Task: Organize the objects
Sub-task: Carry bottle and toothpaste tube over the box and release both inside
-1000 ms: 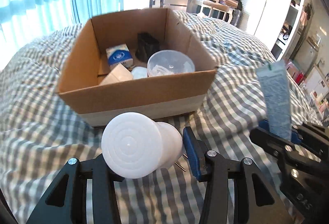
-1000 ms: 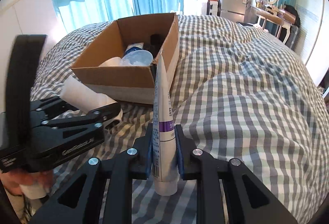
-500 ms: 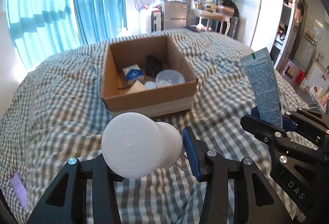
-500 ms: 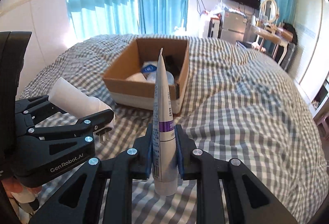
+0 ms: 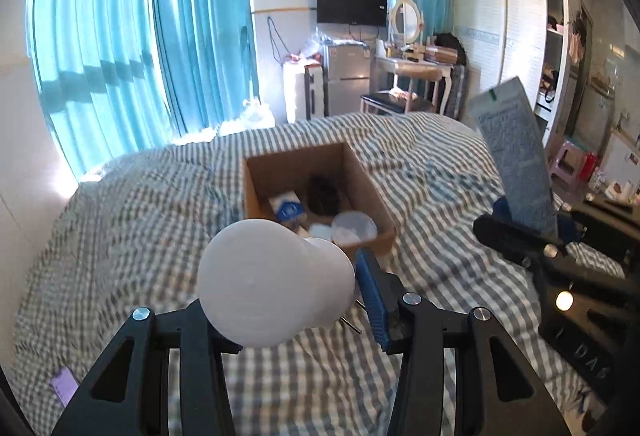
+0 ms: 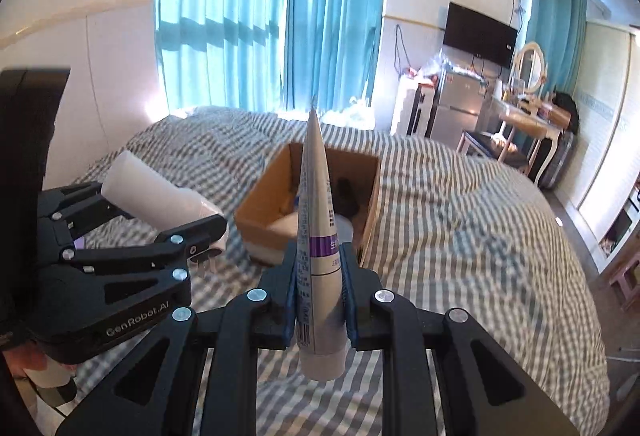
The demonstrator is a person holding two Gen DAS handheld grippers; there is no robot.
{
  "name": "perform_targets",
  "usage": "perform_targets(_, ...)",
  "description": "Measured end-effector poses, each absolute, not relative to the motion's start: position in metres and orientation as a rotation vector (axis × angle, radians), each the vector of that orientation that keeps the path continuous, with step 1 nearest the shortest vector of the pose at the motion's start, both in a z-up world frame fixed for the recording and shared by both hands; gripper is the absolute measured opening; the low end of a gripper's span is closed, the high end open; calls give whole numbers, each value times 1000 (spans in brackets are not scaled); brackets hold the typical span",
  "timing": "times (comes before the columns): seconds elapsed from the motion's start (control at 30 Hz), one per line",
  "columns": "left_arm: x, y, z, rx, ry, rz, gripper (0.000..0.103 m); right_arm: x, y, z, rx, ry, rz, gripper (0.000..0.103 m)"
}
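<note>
The soft, light squeeze tube (image 6: 319, 268) is being gripped mid-body by the right gripper (image 6: 320, 292) jaws; the rigid white plug-in device (image 5: 272, 282) is being clamped by the left gripper (image 5: 296, 300) jaws.

The left tool (image 5: 296, 300) is matt black plastic with bright metal screws and ribbed blue pads; it clamps a smooth, matt white plastic bottle (image 5: 272, 282). The right tool (image 6: 320, 294), same make, pinches a satin plastic tube (image 6: 318, 256) with printed text. The cardboard box (image 5: 376, 202) looks dull brown paperboard. The bed (image 5: 140, 204) wears soft woven checked cloth.
</note>
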State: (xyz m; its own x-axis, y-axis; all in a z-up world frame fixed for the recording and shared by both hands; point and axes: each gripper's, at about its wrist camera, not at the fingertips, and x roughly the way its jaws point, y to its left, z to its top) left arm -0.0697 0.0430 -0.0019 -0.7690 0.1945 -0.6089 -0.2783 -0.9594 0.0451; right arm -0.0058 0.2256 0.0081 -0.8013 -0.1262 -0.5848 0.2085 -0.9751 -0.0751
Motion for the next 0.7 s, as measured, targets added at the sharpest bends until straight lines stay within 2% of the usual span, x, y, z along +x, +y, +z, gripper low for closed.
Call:
perform_targets(0.33, -142, 29, 13, -936, 152, 2770, 47, -81, 210, 33, 880, 169, -2767, 18)
perform_targets(0.7, -242, 33, -32, -1065, 203, 2756, 47, -212, 220, 3, 1016, 108, -2735, 18)
